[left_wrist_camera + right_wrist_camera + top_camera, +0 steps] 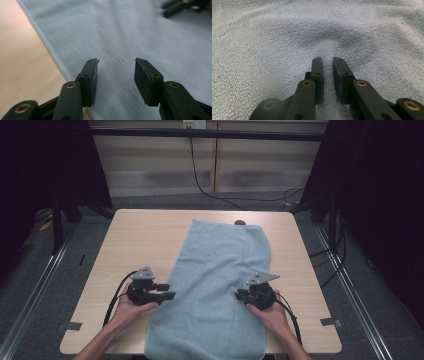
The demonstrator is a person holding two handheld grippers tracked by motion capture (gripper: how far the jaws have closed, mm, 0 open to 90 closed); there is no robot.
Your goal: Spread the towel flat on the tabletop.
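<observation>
A light wooden table [135,250] carries a pale blue towel [220,285] spread lengthwise, its near end overhanging the edge.

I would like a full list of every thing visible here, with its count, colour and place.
towel: one, light blue, lying lengthwise along the table's middle, near end over the near edge.
table: one, light wood, centre of the room.
small dark object: one, at the table's far edge, behind the towel; too small to identify.
cables: black, on the floor beyond the table.
left gripper: one, black, at the towel's left edge, jaws open.
right gripper: one, black, on the towel's right side, pinching a fold.
</observation>
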